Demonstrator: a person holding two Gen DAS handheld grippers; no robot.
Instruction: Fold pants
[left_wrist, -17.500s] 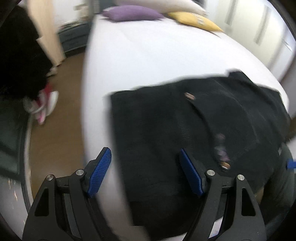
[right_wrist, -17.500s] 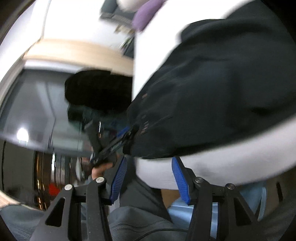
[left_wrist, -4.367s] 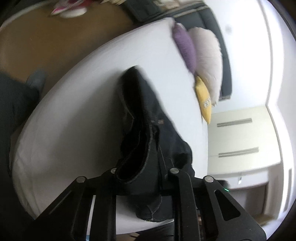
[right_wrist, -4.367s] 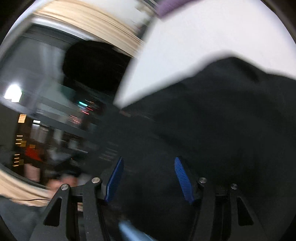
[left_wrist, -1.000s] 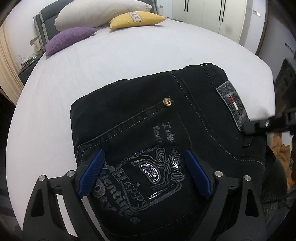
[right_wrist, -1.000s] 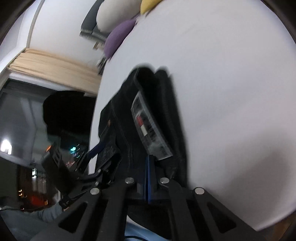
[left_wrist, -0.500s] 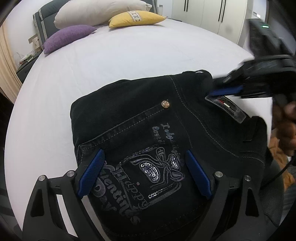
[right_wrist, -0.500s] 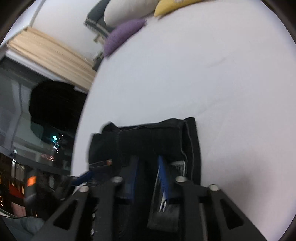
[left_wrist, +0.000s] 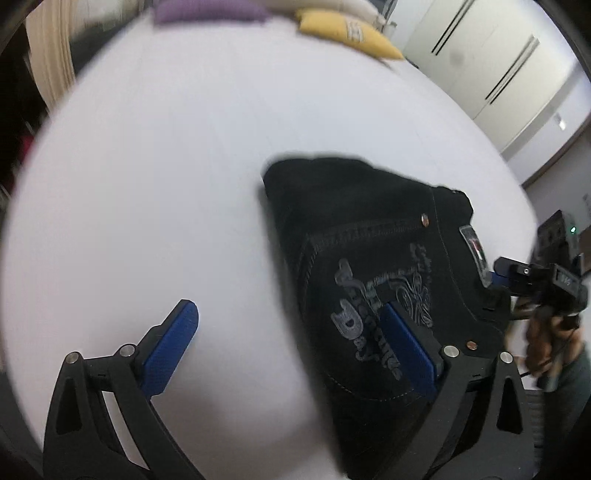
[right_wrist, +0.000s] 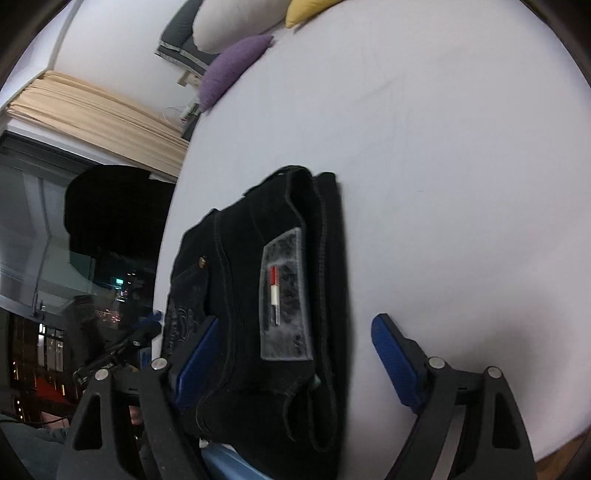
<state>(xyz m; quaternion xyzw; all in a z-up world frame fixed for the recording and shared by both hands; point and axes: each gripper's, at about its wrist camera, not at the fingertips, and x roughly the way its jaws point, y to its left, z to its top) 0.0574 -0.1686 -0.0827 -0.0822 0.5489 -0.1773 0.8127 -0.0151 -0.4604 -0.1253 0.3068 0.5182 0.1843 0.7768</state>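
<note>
A bedroom: a white bed (left_wrist: 184, 166) fills both views, with a purple pillow (right_wrist: 232, 70), a pale pillow (right_wrist: 229, 26) and a yellow pillow (left_wrist: 347, 31) at its head, white wardrobe doors (left_wrist: 491, 62) beyond the yellow pillow, and a beige curtain (right_wrist: 96, 107) beside a dark window on the purple pillow's side. The black pants (left_wrist: 369, 266) lie folded into a compact stack on the bed, near its foot edge and well apart from the pillows; the back pocket with grey lettering (left_wrist: 373, 321) faces up, and a grey waistband patch (right_wrist: 286, 295) with a red-and-white mark runs along the stack's side away from the window. The left gripper (left_wrist: 288, 347) hovers over the bed with its blue-padded fingers (left_wrist: 170, 343) spread wide and nothing between them: one finger over bare sheet beside the pants, the other over the lettered pocket. The right gripper (right_wrist: 295, 365) likewise stands released, jaws wide apart, straddling the patch end of the pants, one finger over the denim and one over bare sheet; whether the pads touch the cloth cannot be told. In the left wrist view the right gripper appears at the patch end of the pants, held by the person's hand (left_wrist: 539, 332).
</note>
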